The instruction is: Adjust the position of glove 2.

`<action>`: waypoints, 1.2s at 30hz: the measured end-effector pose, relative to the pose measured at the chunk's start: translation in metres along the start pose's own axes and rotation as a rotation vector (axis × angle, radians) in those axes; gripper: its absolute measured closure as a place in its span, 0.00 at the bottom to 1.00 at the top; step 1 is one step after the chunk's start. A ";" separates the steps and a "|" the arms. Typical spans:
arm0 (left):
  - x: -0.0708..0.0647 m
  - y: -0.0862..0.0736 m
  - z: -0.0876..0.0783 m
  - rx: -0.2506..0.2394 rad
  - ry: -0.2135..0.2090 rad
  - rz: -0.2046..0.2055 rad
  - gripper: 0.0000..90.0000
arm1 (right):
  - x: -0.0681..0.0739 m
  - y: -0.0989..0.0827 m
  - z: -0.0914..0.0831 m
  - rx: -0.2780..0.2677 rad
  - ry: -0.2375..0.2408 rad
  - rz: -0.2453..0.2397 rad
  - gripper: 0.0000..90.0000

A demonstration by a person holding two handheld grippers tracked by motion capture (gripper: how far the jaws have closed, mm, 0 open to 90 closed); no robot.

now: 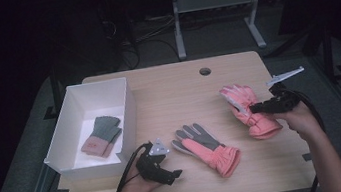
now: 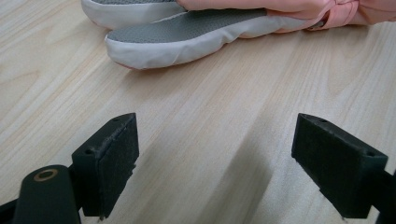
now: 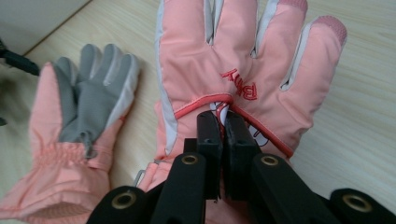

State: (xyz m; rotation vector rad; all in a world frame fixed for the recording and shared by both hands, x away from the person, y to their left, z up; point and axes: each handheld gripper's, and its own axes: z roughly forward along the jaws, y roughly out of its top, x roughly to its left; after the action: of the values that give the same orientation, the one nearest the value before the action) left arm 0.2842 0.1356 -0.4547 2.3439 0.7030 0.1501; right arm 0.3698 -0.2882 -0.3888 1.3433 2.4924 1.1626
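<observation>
Pink ski glove (image 1: 247, 110), the one at the right side of the wooden table (image 1: 167, 89), is pinched at the back of its hand by the right gripper (image 1: 252, 109). In the right gripper view the two black jaws are pressed almost together on a fold of the pink fabric just below the red stitched lettering, with the glove (image 3: 233, 70) fanning out beyond them, fingers pointing away from the tool. In the high view its long axis runs diagonally: fingertips toward the far left, gathered cuff toward the near right, close to the person's right hand (image 1: 297, 118). The glove looks partly raised rather than lying flat, though how far off the wood is hard to tell.

Its mate, a second pink glove (image 1: 206, 147) with a grey palm facing up, lies flat near the middle of the table, well apart from the held one and to its left. This second glove sits just beside the left gripper (image 1: 171, 176), whose jaws are spread wide with nothing between them and are aimed at its grey fingertips (image 2: 187, 39).

Farther left stands a white open box (image 1: 125, 110) with a small grey and pink pair of gloves (image 1: 102, 135) inside. The box lies to the left of the held glove, beyond the second glove, so carrying it there would probably mean crossing over the mate.
</observation>
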 end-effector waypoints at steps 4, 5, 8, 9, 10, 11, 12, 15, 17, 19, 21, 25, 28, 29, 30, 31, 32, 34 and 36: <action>0.000 0.000 0.000 0.000 0.002 0.002 0.16 | 0.009 0.004 -0.002 0.008 0.014 -0.019 0.96; 0.000 0.000 0.000 0.001 0.002 0.002 0.16 | 0.010 0.005 -0.003 0.007 0.017 -0.034 0.96; 0.001 0.000 0.000 0.003 0.004 0.007 0.16 | 0.018 0.008 -0.005 0.005 0.036 -0.048 0.96; 0.001 0.000 0.000 0.004 0.003 0.008 0.16 | 0.022 0.009 -0.006 0.008 0.037 -0.056 0.97; 0.001 0.000 0.000 0.005 0.003 0.008 0.16 | 0.025 0.011 -0.006 0.007 0.040 -0.067 0.96; 0.000 0.000 0.000 0.005 0.003 0.009 0.16 | 0.027 0.011 -0.006 0.007 0.042 -0.072 0.97; 0.000 0.000 0.000 0.004 0.002 0.008 0.16 | 0.030 0.013 -0.006 0.008 0.045 -0.079 0.96; 0.000 0.000 0.000 0.003 0.002 0.006 0.16 | 0.039 0.016 -0.006 0.008 0.060 -0.111 0.96; 0.000 0.000 0.001 -0.002 0.003 0.001 0.16 | 0.045 0.018 -0.006 0.008 0.072 -0.124 0.96; 0.000 0.000 0.001 -0.001 0.003 0.000 0.16 | 0.051 0.020 -0.005 0.008 0.079 -0.143 0.96; 0.000 0.000 0.001 0.000 0.002 0.001 0.16 | 0.058 0.022 -0.004 0.015 0.085 -0.158 0.96; 0.000 0.000 0.001 0.003 0.002 -0.001 0.16 | 0.068 0.024 0.000 0.021 0.108 -0.179 0.96; -0.001 0.000 0.001 0.005 0.001 0.000 0.16 | 0.075 0.026 0.005 0.034 0.133 -0.186 0.96; -0.001 0.000 0.001 0.006 0.002 0.001 0.16 | 0.077 0.026 0.007 0.034 0.141 -0.193 0.96; -0.001 0.000 0.001 0.005 0.002 0.000 0.16 | 0.079 0.026 0.008 0.038 0.148 -0.197 0.96; -0.001 0.000 0.002 0.006 0.002 -0.002 0.16 | 0.082 0.027 0.010 0.039 0.154 -0.200 0.96; 0.000 0.000 0.002 0.005 0.001 -0.003 0.16 | 0.084 0.027 0.011 0.041 0.162 -0.209 0.96; 0.000 0.000 0.002 0.007 0.002 -0.002 0.16 | 0.088 0.028 0.014 0.049 0.171 -0.220 0.96; -0.001 0.000 0.002 0.007 0.000 -0.004 0.16 | 0.091 0.028 0.017 0.047 0.188 -0.226 0.96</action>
State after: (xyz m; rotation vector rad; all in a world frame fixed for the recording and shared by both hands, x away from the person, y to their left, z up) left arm 0.2841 0.1343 -0.4563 2.3493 0.7090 0.1456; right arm 0.3400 -0.2009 -0.3583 0.9689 2.7292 1.2374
